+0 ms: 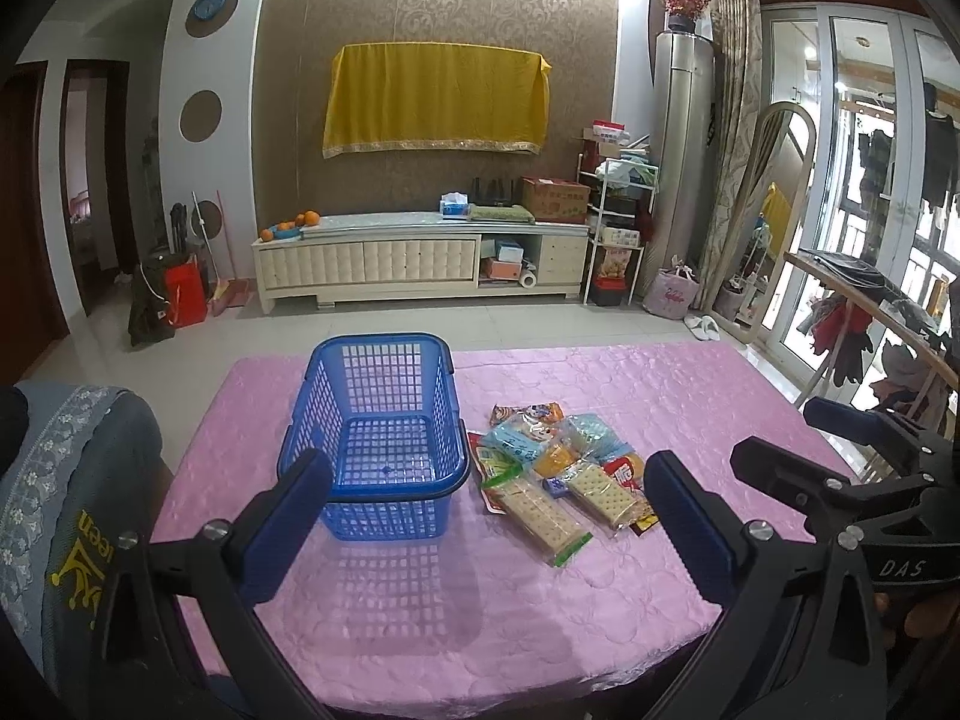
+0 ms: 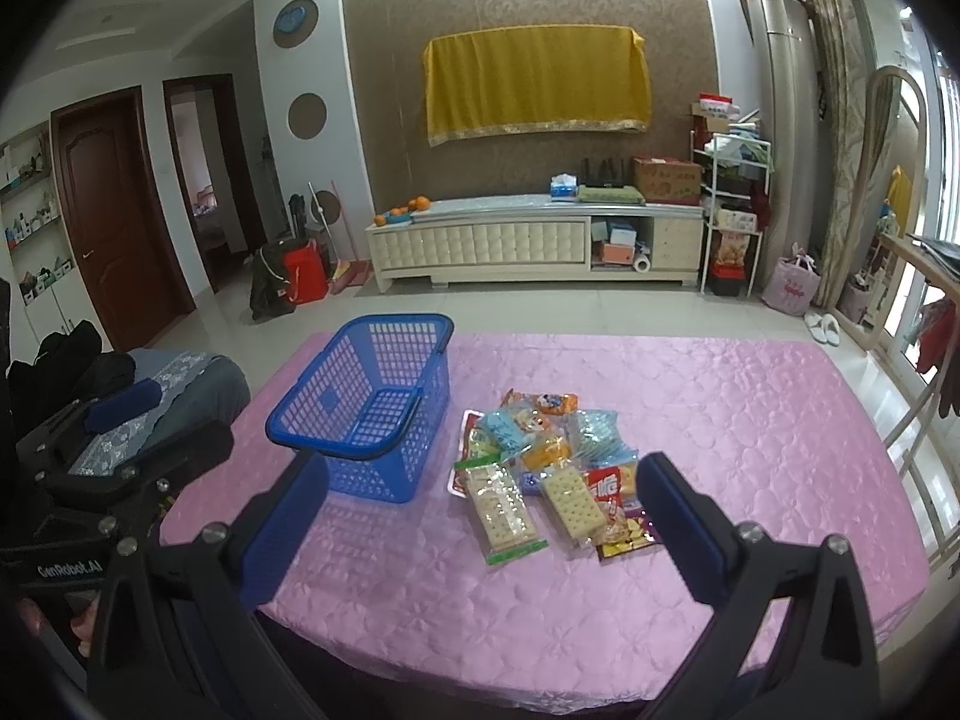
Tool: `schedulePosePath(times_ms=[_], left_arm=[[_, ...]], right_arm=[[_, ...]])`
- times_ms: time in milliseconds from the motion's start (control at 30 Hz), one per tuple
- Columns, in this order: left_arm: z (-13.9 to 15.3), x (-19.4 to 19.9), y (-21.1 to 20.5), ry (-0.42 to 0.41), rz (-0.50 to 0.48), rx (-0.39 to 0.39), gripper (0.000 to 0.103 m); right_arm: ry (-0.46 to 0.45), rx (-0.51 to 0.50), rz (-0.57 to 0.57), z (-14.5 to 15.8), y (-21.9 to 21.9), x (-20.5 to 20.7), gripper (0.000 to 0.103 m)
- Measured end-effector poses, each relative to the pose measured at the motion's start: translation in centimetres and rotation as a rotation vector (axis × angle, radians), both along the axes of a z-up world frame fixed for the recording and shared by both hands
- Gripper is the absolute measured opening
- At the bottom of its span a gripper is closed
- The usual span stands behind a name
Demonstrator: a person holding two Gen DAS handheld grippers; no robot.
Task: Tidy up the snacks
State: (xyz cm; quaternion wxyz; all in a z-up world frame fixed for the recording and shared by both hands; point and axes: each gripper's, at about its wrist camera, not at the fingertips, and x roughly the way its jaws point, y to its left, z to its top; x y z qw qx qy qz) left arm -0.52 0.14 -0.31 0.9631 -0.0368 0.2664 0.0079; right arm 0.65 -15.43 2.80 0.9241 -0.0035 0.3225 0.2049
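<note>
An empty blue plastic basket stands on the pink tablecloth, left of a pile of snack packets. The pile holds cracker packs, blue, orange and red wrappers. My left gripper is open and empty, held above the near table edge, facing the basket and pile. The right gripper's body shows at the right edge of the left wrist view. In the right wrist view the basket is to the left and the snack pile is ahead. My right gripper is open and empty above the near edge.
A grey chair back with lace trim stands at the table's left. A wooden rack with clothes stands to the right. A TV cabinet lines the far wall across tiled floor.
</note>
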Motion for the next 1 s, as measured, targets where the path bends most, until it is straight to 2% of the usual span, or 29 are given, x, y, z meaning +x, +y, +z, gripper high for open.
schedulePosePath(times_ms=[1000], left_arm=[[0.16,-0.28,0.27,0.001,-0.011,-0.006,0.103]], right_arm=[[0.014,-0.005,-0.002,-0.15,0.08,-0.24,0.103]])
